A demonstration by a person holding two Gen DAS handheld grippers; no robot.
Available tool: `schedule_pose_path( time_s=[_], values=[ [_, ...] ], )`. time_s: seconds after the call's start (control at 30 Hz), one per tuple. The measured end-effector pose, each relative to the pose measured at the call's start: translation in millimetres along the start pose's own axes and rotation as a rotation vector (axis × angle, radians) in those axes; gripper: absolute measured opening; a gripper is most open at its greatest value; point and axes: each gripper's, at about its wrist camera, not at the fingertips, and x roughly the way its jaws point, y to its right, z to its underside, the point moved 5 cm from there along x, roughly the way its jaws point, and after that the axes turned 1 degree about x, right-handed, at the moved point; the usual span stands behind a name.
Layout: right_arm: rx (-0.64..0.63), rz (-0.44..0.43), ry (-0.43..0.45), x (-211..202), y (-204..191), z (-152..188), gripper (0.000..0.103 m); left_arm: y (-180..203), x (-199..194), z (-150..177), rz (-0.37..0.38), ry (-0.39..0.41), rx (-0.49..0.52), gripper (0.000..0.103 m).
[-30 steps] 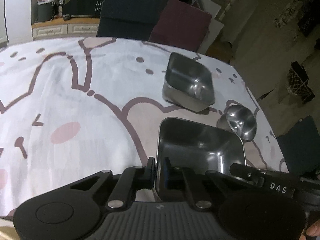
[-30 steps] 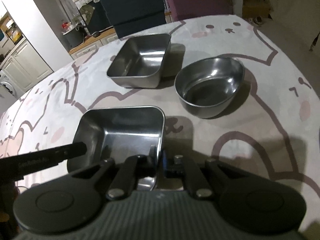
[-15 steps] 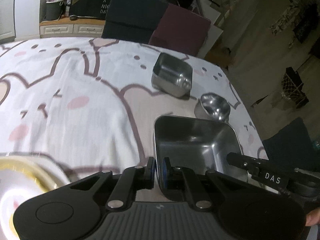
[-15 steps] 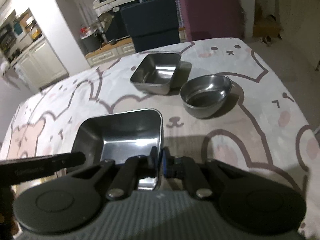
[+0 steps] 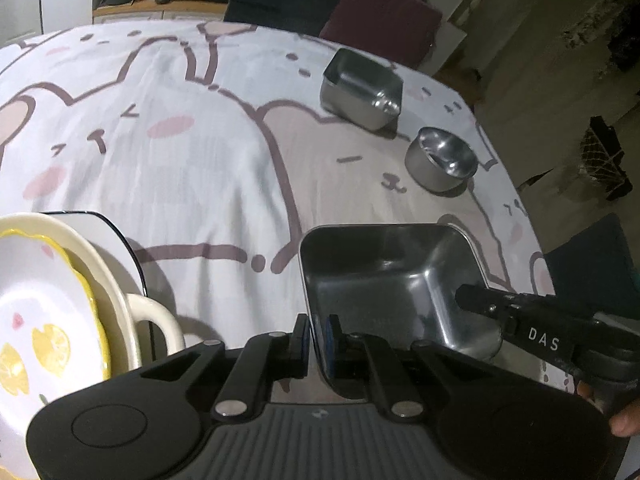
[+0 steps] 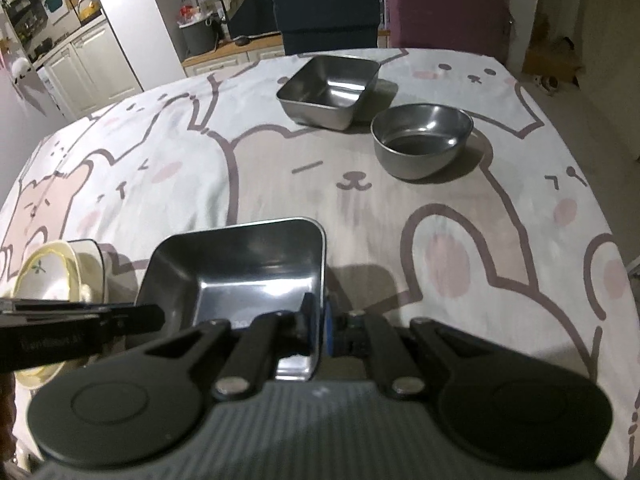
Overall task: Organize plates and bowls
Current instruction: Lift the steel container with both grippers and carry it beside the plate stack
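A square steel tray (image 5: 384, 284) hangs above the table, held from both sides. My left gripper (image 5: 318, 340) is shut on its left rim. My right gripper (image 6: 320, 326) is shut on the right rim of the same square steel tray (image 6: 248, 264). The right gripper (image 5: 520, 320) also shows in the left wrist view at the tray's far corner, with a fingertip of a hand behind it. A second square steel tray (image 5: 360, 88) (image 6: 328, 90) and a round steel bowl (image 5: 442, 158) (image 6: 422, 140) rest farther back on the table.
A stack of plates lies to the left: a lemon-patterned plate (image 5: 40, 320) in a cream handled dish (image 5: 132, 312), the same stack (image 6: 52, 276) low left in the right wrist view. The bunny-print tablecloth (image 5: 180, 160) covers the table. Two chairs (image 6: 324, 4) stand behind.
Both grippers have carried the held tray toward the near left, away from the other tray and bowl. The plate stack has come into view at the left.
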Motion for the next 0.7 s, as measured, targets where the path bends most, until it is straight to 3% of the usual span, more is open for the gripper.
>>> schedule_pose_path(
  time_s=[0.33,0.7],
  values=[
    [-0.044,0.026,-0.086,29.8,2.8,-1.2,0.006,0.4,22.4,-2.9,-0.027,-0.069,0.012,0.009],
    [-0.065,0.044,-0.144,41.9,6.2,3.1,0.006,3.7,26.7,-2.2,-0.032,-0.087,0.043,0.009]
  ],
)
